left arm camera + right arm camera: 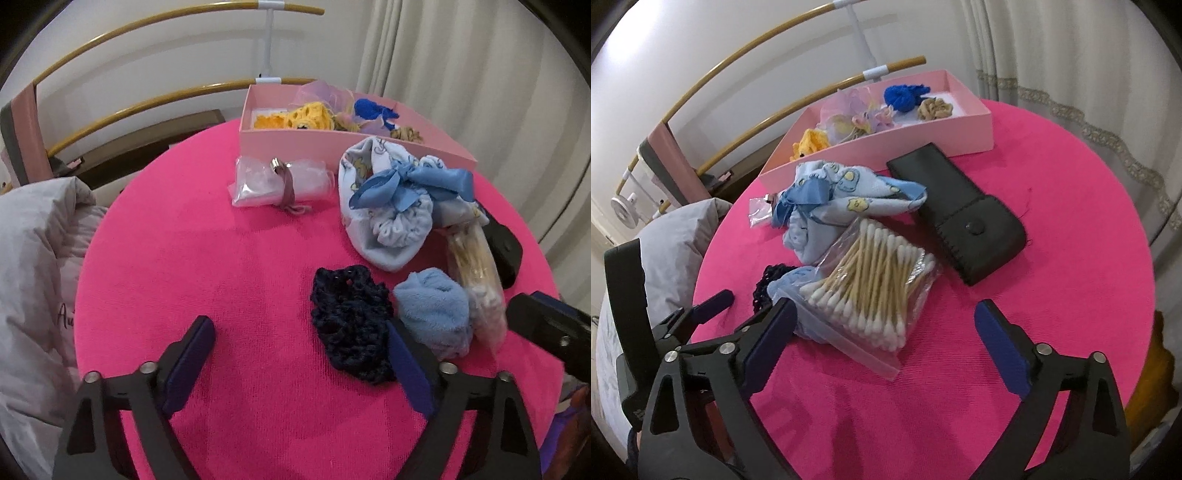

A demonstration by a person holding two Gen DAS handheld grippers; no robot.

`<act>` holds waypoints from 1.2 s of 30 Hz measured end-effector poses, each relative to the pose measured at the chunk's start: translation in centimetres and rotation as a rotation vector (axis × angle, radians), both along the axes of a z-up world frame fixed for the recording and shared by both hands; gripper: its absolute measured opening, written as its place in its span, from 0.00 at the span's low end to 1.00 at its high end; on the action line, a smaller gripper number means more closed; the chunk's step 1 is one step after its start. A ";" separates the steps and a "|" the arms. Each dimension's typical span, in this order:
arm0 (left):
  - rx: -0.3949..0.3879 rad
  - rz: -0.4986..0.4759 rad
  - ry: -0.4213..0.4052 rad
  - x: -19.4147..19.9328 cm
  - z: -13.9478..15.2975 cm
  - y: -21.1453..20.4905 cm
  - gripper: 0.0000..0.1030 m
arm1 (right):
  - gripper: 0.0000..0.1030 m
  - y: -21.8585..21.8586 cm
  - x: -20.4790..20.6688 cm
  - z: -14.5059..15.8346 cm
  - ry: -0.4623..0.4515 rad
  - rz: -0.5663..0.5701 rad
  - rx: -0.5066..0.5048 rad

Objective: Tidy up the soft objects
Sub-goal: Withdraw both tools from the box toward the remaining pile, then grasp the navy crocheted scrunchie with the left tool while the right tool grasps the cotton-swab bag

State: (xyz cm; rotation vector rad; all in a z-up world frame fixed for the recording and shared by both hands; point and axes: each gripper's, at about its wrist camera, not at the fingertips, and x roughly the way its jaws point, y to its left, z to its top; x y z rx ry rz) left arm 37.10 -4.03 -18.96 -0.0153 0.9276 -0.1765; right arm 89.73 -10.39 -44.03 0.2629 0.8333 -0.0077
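Note:
On the round pink-covered table (pixel 221 258) lies a dark navy crochet net (pixel 351 325). It rests against the inner side of my left gripper's right finger. My left gripper (pixel 297 328) is open and low over the cloth. A light blue fleece piece (pixel 432 310) sits just right of the net. My right gripper (pixel 886 308) is open around the near end of a clear bag of cotton swabs (pixel 871 284). A blue patterned cloth with a satin ribbon (pixel 388 192) is heaped behind them. The pink box (pixel 332 144) at the back holds yellow, blue and tan crochet pieces.
A black snap case (pixel 960 214) lies right of the swabs. A clear packet with a clip (pixel 280 181) sits before the box. Grey bedding (pixel 33 258) borders the table's left edge. Bed rails and a curtain (pixel 1071 74) stand behind.

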 end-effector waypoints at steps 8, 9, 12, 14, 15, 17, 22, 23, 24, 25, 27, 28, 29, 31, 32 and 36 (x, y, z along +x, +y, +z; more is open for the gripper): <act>0.037 -0.049 -0.033 -0.3 0.7 -0.4 0.57 | 0.78 0.5 1.2 -1.3 0.008 0.001 0.074; 0.050 -0.043 -0.041 -0.4 0.7 -0.6 0.68 | 0.78 0.4 1.4 -1.4 0.007 -0.002 0.086; 0.060 -0.038 -0.053 -0.3 0.5 -1.1 0.69 | 0.77 0.2 1.9 -1.9 0.005 -0.011 0.120; 0.026 -0.044 -0.039 -0.1 0.2 -0.9 0.62 | 0.74 0.0 2.1 -1.9 -0.006 -0.021 0.130; 0.006 -0.053 -0.030 0.0 0.2 -0.8 0.54 | 0.67 -0.1 2.2 -2.0 -0.012 -0.024 0.135; -0.007 -0.075 -0.023 0.1 0.3 -0.9 0.40 | 0.56 -0.2 2.2 -2.1 -0.017 -0.022 0.139; -0.001 -0.089 -0.023 -0.4 0.5 -0.8 0.25 | 0.50 -1.0 1.5 -2.2 -0.024 -0.031 0.168; 0.001 -0.086 -0.022 -0.3 0.5 -0.8 0.28 | 0.51 -1.2 1.4 -2.2 -0.023 -0.042 0.180; 0.008 -0.079 -0.026 -0.2 0.4 -0.9 0.31 | 0.54 -1.2 1.5 -2.2 -0.019 -0.041 0.186; 0.017 -0.072 -0.036 -0.1 0.4 -1.1 0.34 | 0.56 -1.1 1.7 -2.3 -0.017 -0.040 0.193; 0.033 -0.068 -0.047 -0.1 0.2 -1.5 0.44 | 0.64 -1.1 2.0 -2.3 -0.025 -0.049 0.216; 0.033 -0.070 -0.052 -0.1 0.1 -1.7 0.43 | 0.65 -1.0 2.2 -2.4 -0.025 -0.052 0.215; 0.031 -0.072 -0.055 0.0 0.0 -2.0 0.42 | 0.66 -0.8 2.4 -2.4 -0.024 -0.053 0.203; 0.006 -0.076 -0.046 -0.2 -0.1 -1.9 0.36 | 0.62 -0.5 2.8 -2.5 -0.027 -0.053 0.164; -0.013 -0.083 -0.035 -0.1 -0.1 -1.7 0.27 | 0.53 -0.4 3.0 -2.4 -0.022 -0.055 0.141; -0.018 -0.101 -0.027 -0.6 0.2 -1.7 0.11 | 0.44 -0.2 2.7 -2.4 -0.014 -0.039 0.102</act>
